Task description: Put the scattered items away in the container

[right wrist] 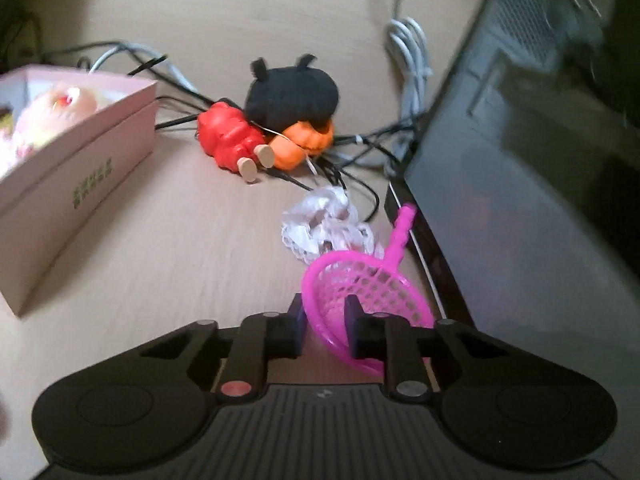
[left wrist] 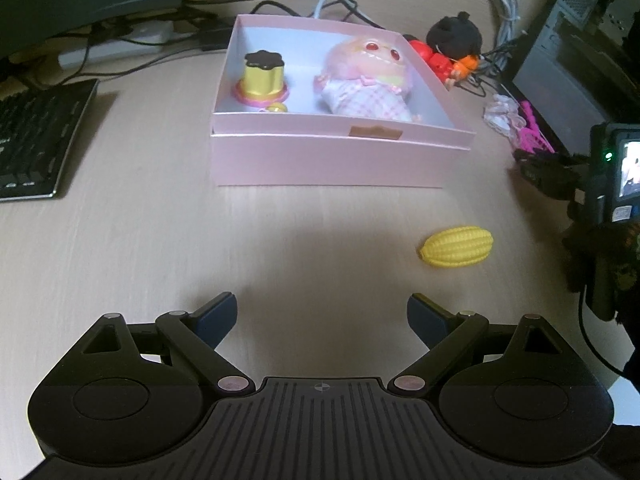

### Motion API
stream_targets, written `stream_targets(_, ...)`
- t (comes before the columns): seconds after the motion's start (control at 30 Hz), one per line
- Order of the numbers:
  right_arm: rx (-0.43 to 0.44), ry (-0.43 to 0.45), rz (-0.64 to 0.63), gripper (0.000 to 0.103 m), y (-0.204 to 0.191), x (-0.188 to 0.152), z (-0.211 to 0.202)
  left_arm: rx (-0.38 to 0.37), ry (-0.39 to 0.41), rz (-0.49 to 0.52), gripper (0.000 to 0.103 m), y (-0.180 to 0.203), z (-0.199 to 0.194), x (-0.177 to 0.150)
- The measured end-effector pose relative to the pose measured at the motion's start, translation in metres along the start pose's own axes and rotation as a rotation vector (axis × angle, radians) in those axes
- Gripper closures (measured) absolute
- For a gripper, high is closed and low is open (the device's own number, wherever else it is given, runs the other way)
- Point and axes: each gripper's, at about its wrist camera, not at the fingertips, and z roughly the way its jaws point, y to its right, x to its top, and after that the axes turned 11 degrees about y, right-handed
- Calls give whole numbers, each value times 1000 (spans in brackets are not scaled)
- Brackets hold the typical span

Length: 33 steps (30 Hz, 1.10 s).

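Desk (left wrist: 140, 240) level: right gripper (right wrist: 325, 322) pinches the pink net's (right wrist: 360, 280) rim, handle pointing away; pink box (right wrist: 80, 168) lies left. Left gripper (left wrist: 322, 314) gapes empty.

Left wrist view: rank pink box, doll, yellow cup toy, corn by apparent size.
1. Pink box
2. Doll
3. Yellow cup toy and corn: look alike, and the corn lies nearer the camera, so unranked.
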Motion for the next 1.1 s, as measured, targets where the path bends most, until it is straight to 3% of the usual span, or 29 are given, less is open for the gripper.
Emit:
stream_targets(0.2, 191, -66, 230, 93, -3, 9, -31, -26, 3, 15, 8, 5, -1, -1)
stream_targets(0.37, 570, -201, 622, 92, -8, 19, -62, -41, 7, 7, 8, 4, -5, -5)
stream_targets(0.43, 621, -165, 664, 89, -9, 28, -73, -46, 12, 13, 8, 5, -7, -7)
stream_targets(0.5, 584, -86, 612, 75, -3, 36, -84, -56, 19, 14, 8, 5, -11, -9)
stream_targets(0.53, 561, -46, 581, 60, 0, 40, -89, -63, 20, 12, 8, 5, -12, -10)
stream_targets(0.57, 528, -14, 544, 51, 5, 43, -92, -73, 21, 11, 8, 6, -13, -11)
stream_targets(0.77, 367, -3, 456, 49, 36, 38, -93, -181, 36, 68, 8, 31, -10, -6)
stream_targets(0.97, 313, 1, 417, 41, 53, 31, -101, -232, 81, 172, 8, 82, 10, 9)
stream_targets(1.1, 291, 40, 365, 33, 56, 25, -118, -224, 74, 256, 8, 126, 31, 16)
